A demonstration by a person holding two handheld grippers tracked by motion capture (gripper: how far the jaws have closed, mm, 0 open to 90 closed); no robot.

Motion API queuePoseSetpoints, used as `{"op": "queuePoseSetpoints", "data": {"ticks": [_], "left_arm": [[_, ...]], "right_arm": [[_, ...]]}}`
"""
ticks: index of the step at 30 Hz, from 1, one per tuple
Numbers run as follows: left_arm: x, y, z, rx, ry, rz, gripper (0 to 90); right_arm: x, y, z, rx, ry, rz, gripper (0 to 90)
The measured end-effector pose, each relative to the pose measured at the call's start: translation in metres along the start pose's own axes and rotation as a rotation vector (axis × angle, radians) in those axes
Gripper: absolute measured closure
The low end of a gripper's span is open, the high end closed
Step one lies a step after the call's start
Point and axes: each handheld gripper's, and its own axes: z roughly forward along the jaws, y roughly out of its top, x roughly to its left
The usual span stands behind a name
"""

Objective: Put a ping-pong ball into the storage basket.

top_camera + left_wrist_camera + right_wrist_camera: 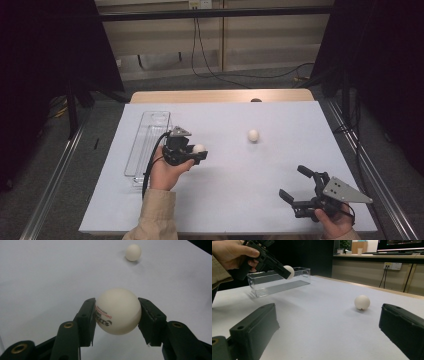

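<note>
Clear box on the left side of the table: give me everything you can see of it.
The clear box is a long, narrow, open-topped tray of what looks like transparent plastic, with rounded corners and a ribbed or grooved floor. It lies flat near the left edge of the white table surface, its long side running away from the person. It looks empty. Nothing touches it: the left gripper, shut on a white ball, is held just to its right, above the table.
</note>
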Motion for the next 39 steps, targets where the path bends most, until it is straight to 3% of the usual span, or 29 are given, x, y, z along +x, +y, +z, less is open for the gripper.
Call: {"op": "queuePoseSetpoints", "data": {"ticks": [39], "left_arm": [[0.017, -0.003, -0.019, -0.004, 0.030, -0.023, 51.1]], "right_arm": [[0.000, 0.000, 0.000, -0.002, 0.002, -0.001, 1.3]]}}
